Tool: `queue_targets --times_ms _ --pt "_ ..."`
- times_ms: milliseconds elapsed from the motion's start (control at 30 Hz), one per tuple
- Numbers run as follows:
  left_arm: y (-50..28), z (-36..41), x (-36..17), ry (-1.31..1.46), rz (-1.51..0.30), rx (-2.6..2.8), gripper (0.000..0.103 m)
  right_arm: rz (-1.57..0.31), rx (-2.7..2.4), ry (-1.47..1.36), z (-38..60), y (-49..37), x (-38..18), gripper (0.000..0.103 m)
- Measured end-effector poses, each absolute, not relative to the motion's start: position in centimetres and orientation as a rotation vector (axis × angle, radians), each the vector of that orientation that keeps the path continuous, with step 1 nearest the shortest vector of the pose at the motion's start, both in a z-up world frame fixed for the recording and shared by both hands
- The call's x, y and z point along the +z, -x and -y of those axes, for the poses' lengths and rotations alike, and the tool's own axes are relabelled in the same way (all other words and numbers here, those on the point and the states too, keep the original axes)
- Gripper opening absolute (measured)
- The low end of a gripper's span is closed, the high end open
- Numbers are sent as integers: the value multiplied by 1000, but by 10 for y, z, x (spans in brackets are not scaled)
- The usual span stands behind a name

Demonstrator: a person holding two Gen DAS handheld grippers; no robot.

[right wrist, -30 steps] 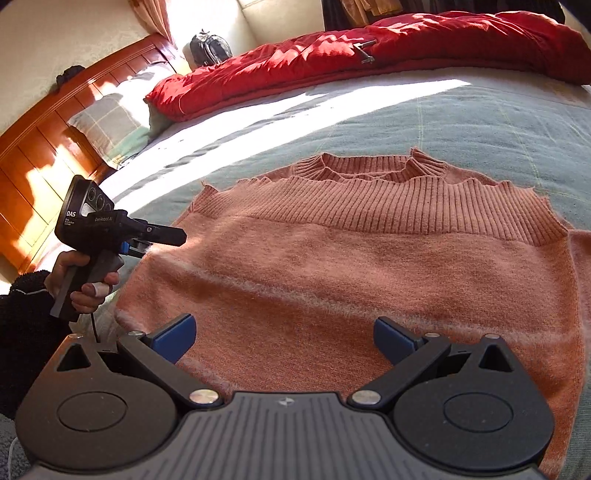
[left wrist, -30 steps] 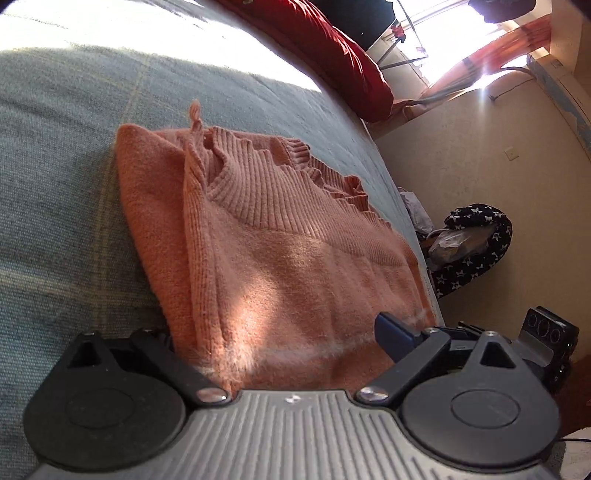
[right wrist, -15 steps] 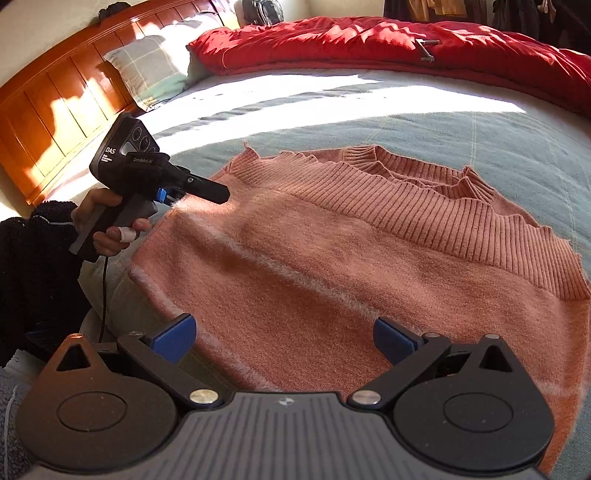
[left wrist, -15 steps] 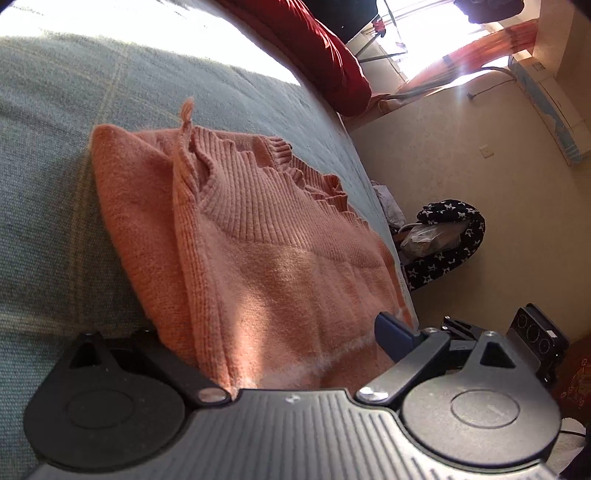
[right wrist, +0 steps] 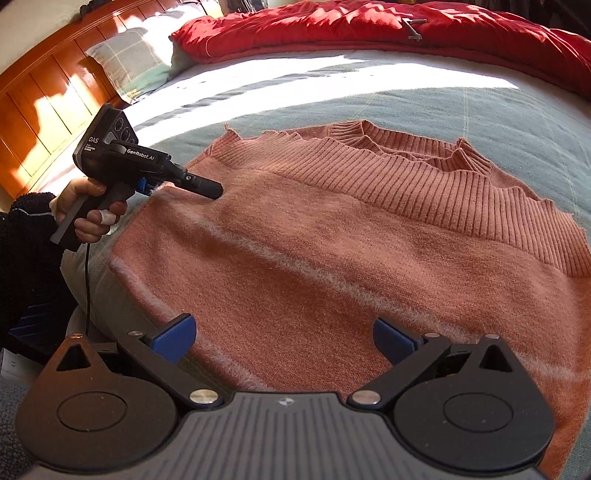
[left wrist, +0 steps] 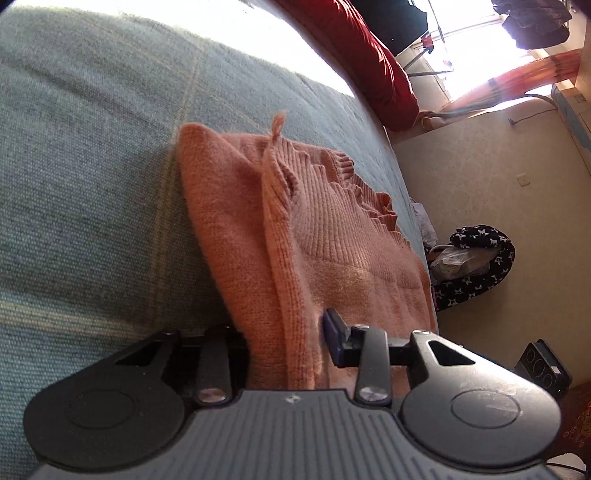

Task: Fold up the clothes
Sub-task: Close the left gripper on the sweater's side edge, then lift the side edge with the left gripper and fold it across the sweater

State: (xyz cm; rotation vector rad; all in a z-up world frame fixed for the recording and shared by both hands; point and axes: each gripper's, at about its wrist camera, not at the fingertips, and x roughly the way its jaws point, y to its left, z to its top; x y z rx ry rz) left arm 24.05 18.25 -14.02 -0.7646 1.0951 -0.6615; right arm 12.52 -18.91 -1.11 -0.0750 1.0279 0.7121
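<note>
A salmon-pink knit sweater lies flat on the grey-green bedspread, ribbed collar far from me. In the left wrist view the sweater runs away from the camera, and its side edge is bunched between my left gripper's jaws, which are closing. One blue pad presses the fabric; the other finger is hidden behind it. The right wrist view shows that left gripper, held by a hand, on the sweater's left corner. My right gripper stands open just over the near edge, nothing between its pads.
A red duvet lies across the far side of the bed, with a checked pillow and a wooden headboard at the left. Past the bed's edge, a dark star-patterned bag sits on the floor by the wall.
The left gripper's jaws have gone from wide apart to narrow, pinching the sweater's side edge. The left hand has sunk onto the sweater's corner. The right jaws have stayed wide.
</note>
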Motion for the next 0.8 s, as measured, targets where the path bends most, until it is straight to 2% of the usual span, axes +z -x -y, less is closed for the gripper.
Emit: queue_targets --times_ms 200,500,800 --pt "-234 -184 -138 752 -1067 -698 32 -1039 710 70 182 -126 -13 103" --pt "-245 -184 -142 783 -1144 -755 30 -1037 710 63 178 -126 -12 103" --pt "-226 -164 -108 631 -1121 -596 25 -1035 708 50 175 -124 -14 103"
